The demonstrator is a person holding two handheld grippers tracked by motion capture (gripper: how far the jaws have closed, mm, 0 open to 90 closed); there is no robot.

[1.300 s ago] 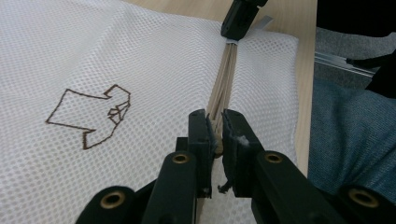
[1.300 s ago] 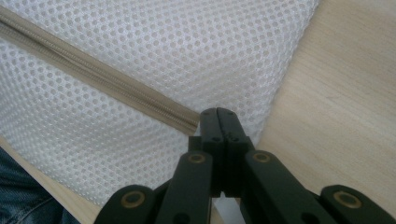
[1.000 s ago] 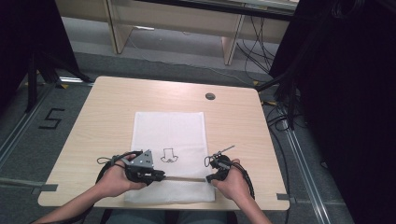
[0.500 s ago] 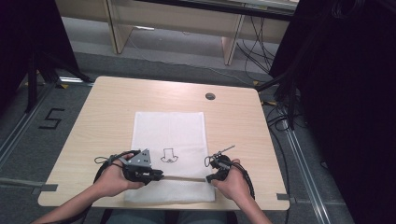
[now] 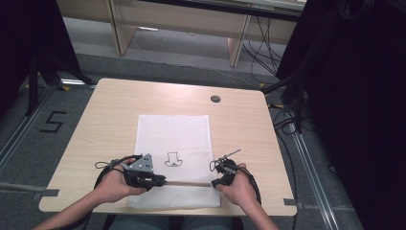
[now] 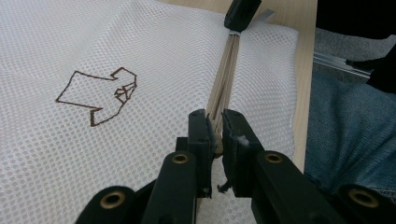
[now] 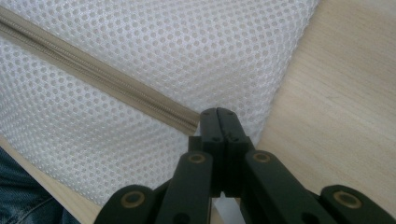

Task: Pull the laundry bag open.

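One light wooden tabletop (image 5: 110, 115) stands on a grey floor (image 5: 28, 139) marked with a black numeral 5; dark curtains flank the area and cables lie on the floor at the right. A round grommet (image 5: 215, 99) sits in the tabletop near its far edge. The white mesh bag (image 5: 173, 139) lies flat at the centre and near edge of the tabletop. It carries a small brown outline drawing (image 6: 100, 93) and a beige zipper (image 7: 98, 77) running across its near end. The left hand-held gripper (image 6: 215, 135) is narrowed onto the zipper at the bag's left side. The right hand-held gripper (image 7: 218, 122) is fully closed at the zipper's right end; whether it pinches the zipper cannot be told.
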